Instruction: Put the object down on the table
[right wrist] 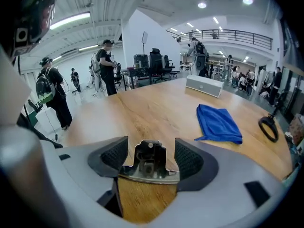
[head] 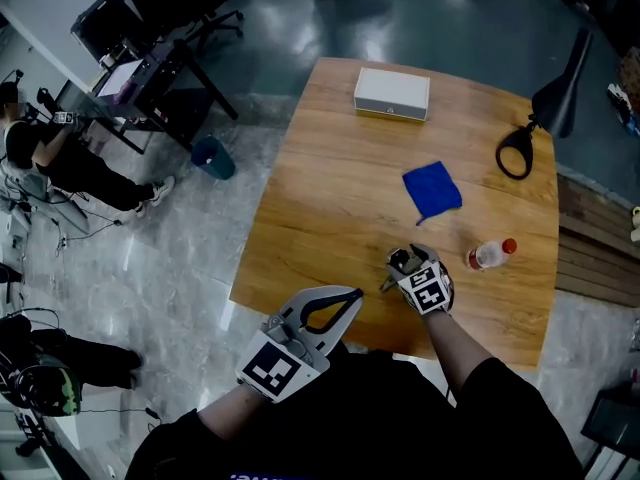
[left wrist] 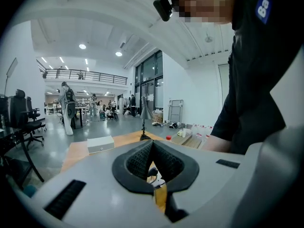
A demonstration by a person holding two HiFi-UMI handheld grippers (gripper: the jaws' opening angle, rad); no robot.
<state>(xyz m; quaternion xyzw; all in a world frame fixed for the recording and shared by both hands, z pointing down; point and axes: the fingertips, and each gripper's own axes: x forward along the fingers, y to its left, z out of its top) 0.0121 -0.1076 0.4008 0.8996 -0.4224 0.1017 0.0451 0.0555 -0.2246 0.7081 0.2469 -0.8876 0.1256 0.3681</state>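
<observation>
Right gripper point(head: 403, 265) jaws grasp a small metal object point(right wrist: 149, 161). A blue cloth point(head: 432, 190) lies on the wooden surface point(head: 330, 188) at its 1 o'clock. Left gripper point(head: 354, 294) jaws are clenched together, empty.

Glossy grey floor point(head: 400, 18), black office chairs point(left wrist: 21, 115), white wall point(left wrist: 194, 94), railed upper balcony point(left wrist: 90, 75), round ceiling lights point(left wrist: 83, 46)

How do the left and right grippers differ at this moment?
The left gripper is shut on nothing; the right gripper is shut on a metal piece. The left gripper hangs at the table's near edge; the right gripper is further in over it. Both carry a marker cube.
</observation>
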